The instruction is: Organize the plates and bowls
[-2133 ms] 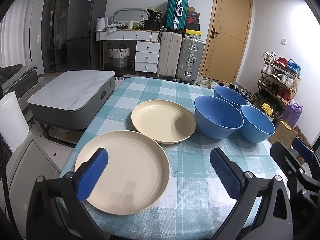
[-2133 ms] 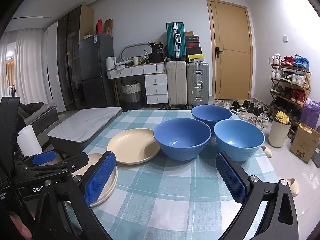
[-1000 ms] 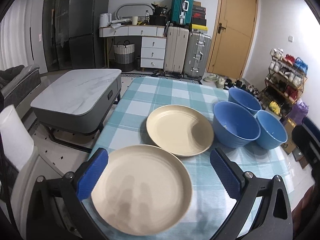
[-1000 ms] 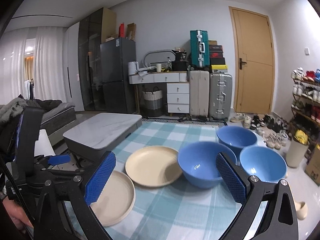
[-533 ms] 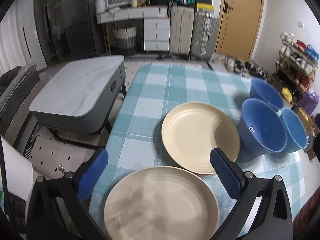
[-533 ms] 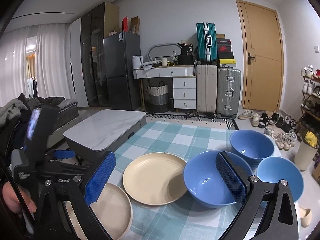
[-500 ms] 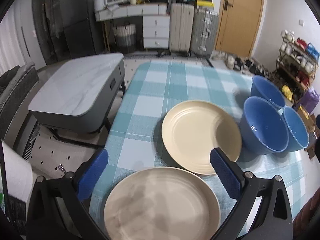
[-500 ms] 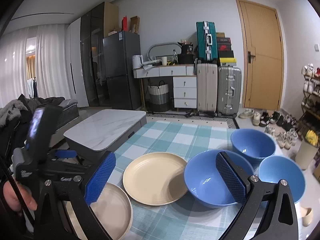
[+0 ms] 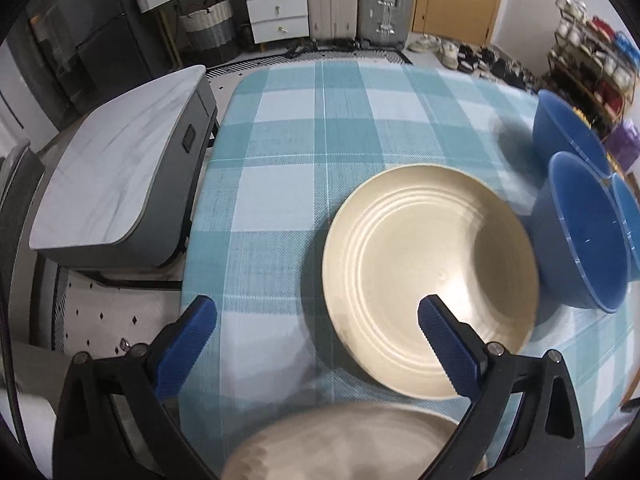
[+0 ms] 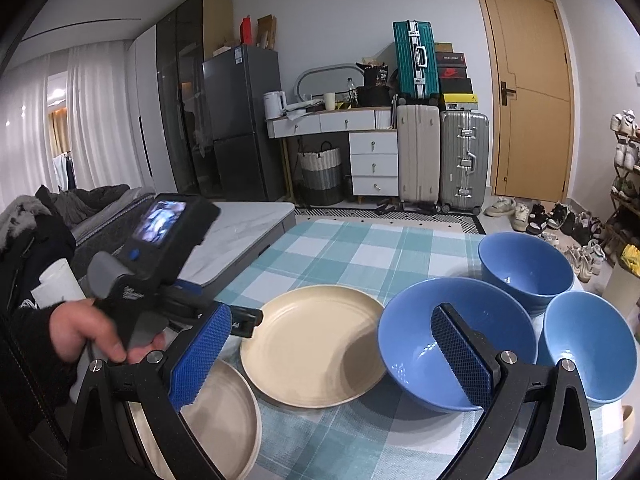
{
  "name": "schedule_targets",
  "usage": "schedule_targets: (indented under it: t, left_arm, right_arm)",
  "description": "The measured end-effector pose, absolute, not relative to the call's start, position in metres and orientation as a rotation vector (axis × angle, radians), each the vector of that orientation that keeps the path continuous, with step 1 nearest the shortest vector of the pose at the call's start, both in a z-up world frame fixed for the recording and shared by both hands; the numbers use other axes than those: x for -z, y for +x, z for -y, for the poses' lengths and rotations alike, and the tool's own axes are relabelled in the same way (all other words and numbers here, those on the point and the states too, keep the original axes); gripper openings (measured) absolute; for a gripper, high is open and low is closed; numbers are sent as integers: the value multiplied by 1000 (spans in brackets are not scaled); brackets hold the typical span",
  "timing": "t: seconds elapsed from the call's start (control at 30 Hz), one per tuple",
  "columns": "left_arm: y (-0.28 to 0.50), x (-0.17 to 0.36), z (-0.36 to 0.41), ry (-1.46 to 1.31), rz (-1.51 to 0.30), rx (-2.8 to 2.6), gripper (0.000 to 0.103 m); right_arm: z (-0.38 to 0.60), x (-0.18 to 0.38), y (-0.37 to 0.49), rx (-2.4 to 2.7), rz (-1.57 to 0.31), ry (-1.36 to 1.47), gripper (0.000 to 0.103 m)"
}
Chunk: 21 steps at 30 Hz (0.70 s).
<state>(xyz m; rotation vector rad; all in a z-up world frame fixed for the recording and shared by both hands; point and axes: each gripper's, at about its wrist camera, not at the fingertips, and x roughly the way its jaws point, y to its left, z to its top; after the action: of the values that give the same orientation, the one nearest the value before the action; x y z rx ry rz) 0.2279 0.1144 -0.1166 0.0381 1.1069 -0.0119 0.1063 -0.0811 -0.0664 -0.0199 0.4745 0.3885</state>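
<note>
Two cream plates lie on the checked tablecloth (image 9: 320, 120). The farther plate (image 9: 428, 276) (image 10: 316, 344) is partly framed by my left gripper (image 9: 316, 340), which hovers open above its left half and holds nothing. The nearer plate (image 9: 352, 444) (image 10: 216, 420) is blurred at the bottom edge, under that gripper. Three blue bowls cluster to the right: a big one (image 9: 580, 232) (image 10: 452, 352), one behind it (image 10: 524, 268) and one to its right (image 10: 588, 348). My right gripper (image 10: 330, 356) is open and empty, raised in front of the plate and the big bowl.
A hand (image 10: 92, 336) holds the left tool's handle at the left of the right wrist view. Past the table's left edge stands a low grey marble-topped table (image 9: 120, 176). Suitcases (image 10: 440, 160), white drawers, a door and a shoe rack line the back.
My left gripper has moved forward and tipped downward, so the farther plate now fills its view and the nearer one has slid to the bottom. Both grippers stay open.
</note>
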Motion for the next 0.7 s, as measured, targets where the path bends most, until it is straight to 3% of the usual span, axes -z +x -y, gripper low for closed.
schedule_targets:
  t: [0.3,0.4,0.47,0.53,0.7]
  left_arm:
    - [248,138,-123,-4,-1163,92,90]
    - [251,144,-123,10,-1181,88,74]
    - [252,147,-124,-8,-1195,107,72]
    - [253,150,-124,-17,-1204,119,58]
    - [254,155,-126,-43,-1237,117,41]
  right_arm:
    - [80,79,120,-390,-513,-2,102]
    - [79,82,121,-392,-517,-5,102]
    - [77,82,120,-395,-518,-8,102]
    - [76,82,120,-397,-515,-10,102]
    - [73,84,122,-397,-523,-12,102]
